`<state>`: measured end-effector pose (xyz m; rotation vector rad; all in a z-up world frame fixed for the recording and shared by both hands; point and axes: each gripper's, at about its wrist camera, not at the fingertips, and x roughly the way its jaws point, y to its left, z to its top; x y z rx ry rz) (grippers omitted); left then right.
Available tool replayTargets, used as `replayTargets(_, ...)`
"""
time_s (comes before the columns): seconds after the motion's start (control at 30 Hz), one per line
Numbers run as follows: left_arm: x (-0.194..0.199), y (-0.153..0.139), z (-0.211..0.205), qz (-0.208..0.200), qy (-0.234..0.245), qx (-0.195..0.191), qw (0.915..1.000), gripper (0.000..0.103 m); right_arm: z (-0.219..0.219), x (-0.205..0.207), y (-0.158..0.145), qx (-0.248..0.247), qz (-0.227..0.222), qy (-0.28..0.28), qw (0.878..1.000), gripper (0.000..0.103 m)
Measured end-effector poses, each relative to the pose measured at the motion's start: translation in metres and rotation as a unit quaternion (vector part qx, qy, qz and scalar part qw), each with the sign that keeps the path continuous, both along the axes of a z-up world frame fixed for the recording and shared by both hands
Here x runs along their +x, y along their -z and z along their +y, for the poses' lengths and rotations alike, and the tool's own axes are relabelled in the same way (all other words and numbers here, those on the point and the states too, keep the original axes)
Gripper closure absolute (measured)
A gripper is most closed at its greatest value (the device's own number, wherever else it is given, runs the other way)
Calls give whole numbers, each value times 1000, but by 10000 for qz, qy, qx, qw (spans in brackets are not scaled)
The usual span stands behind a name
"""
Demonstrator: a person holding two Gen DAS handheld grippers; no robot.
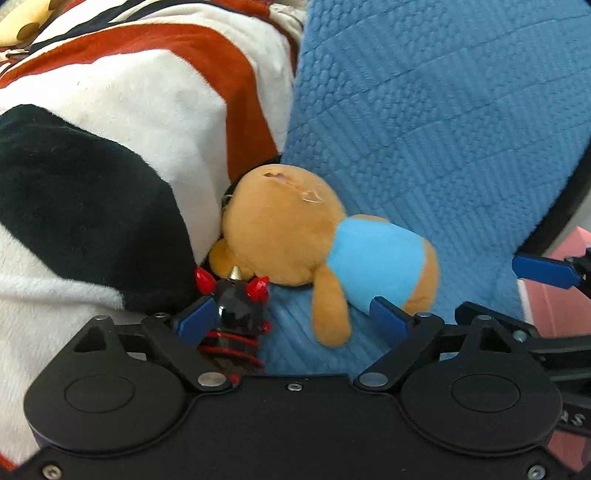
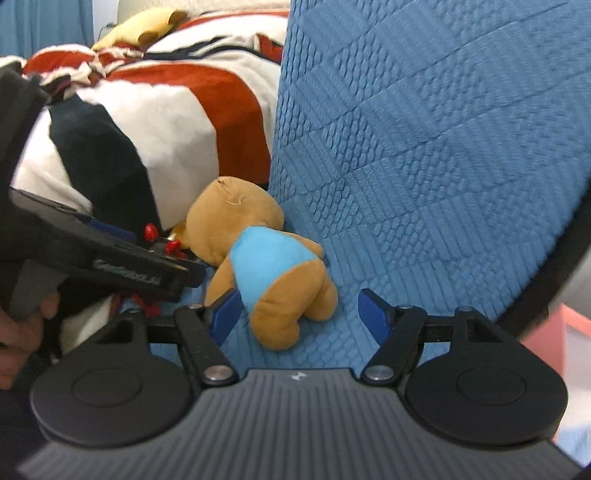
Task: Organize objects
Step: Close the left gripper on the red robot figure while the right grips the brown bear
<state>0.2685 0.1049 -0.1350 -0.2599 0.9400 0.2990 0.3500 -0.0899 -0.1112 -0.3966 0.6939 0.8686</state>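
A brown plush bear in a light blue shirt (image 1: 295, 236) lies face down on a blue quilted cushion (image 1: 443, 122), also in the right wrist view (image 2: 266, 258). A small black faceted toy with red horns and red cord (image 1: 238, 306) lies by the bear's head, against my left gripper's left finger. My left gripper (image 1: 291, 317) is open, its fingers either side of the toy and the bear's arm. My right gripper (image 2: 301, 314) is open around the bear's legs, with the left finger touching its body.
A large white, red and black plush blanket (image 1: 129, 122) is piled at the left. A yellow plush (image 2: 144, 27) lies at the back. A pink box (image 1: 554, 295) stands at the right edge. The blue cushion's upright back (image 2: 443, 147) rises at the right.
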Motion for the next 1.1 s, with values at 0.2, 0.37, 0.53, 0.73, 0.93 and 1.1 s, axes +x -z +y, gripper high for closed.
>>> replayTargets(0.2,10,18,10,297,-281,65,9991,19,22,29,16,-279,191,-360,9988,32)
replayTargets(0.37,14,27,13,407,-351,172,9984,21,36,37,29,-405,118,-747,9963,32)
replayTargets(0.53,15,36,8,641,-360,456,9963,23,52,41,37,-530,243,-1045,9928,31)
replayTargets(0.73,17,42,10,749,-492,544,9945,32,65,32,45,-800,-82,-1006,9917,32)
replayTargets(0.93,12,43,19,681,-696,276,9949,47,62,15,41,-1115,-132,-805,9904,43)
replayTargets(1.1,5,35,20,471,-698,90,9964,47,47,7,26,-1291,-76,-252,9913,48)
